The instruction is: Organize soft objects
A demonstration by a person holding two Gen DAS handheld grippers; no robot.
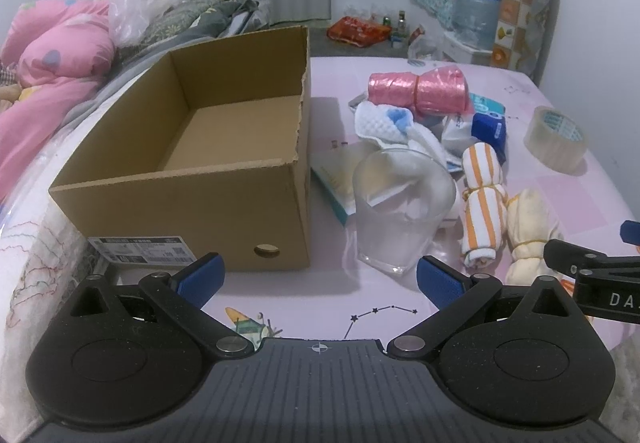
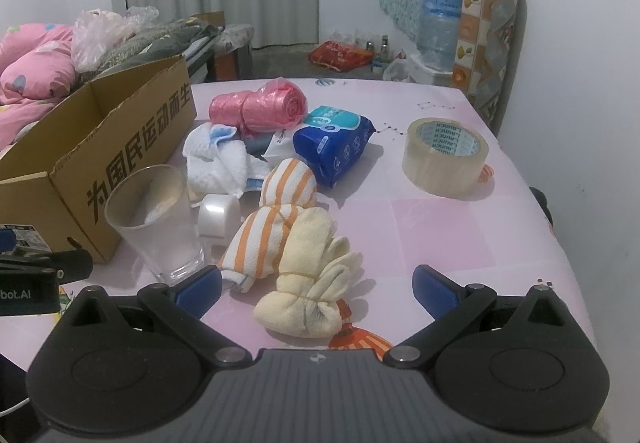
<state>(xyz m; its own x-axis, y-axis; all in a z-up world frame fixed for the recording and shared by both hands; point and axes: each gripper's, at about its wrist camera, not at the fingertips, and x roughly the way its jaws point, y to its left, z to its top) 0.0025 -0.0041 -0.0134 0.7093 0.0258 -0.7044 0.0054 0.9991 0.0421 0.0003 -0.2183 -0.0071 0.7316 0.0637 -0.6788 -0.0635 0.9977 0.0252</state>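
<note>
The cardboard box [image 1: 224, 147] sits open on the pink counter [image 2: 440, 227], and its bottom is bare: nothing lies inside. Just to its right stands a clear drinking glass [image 1: 402, 211], upright, with no liquid that I can see; what shows through it is the clutter behind.

The soft things are all out on the counter, to the right of the box. A cream cloth bundle [image 2: 308, 283], tied round the middle with a rubber band, lies nearest, touching an orange-striped towel roll [image 2: 272, 227]. Behind these are a crumpled white cloth [image 2: 218, 159], a pink roll of plastic bags [image 2: 260, 107] and a blue soft packet [image 2: 332, 147]. A small roll of white tape [image 2: 218, 217] stands between the glass and the striped towel, and a large roll of clear packing tape [image 2: 446, 159] sits well apart on the right.

The left gripper [image 1: 318, 275] has its blue-padded fingers spread wide and holds nothing; it points at the gap between box and glass. The right gripper [image 2: 316, 283] is likewise spread and empty, with the cream bundle lying between its fingers, though I cannot tell whether either pad touches it.
</note>
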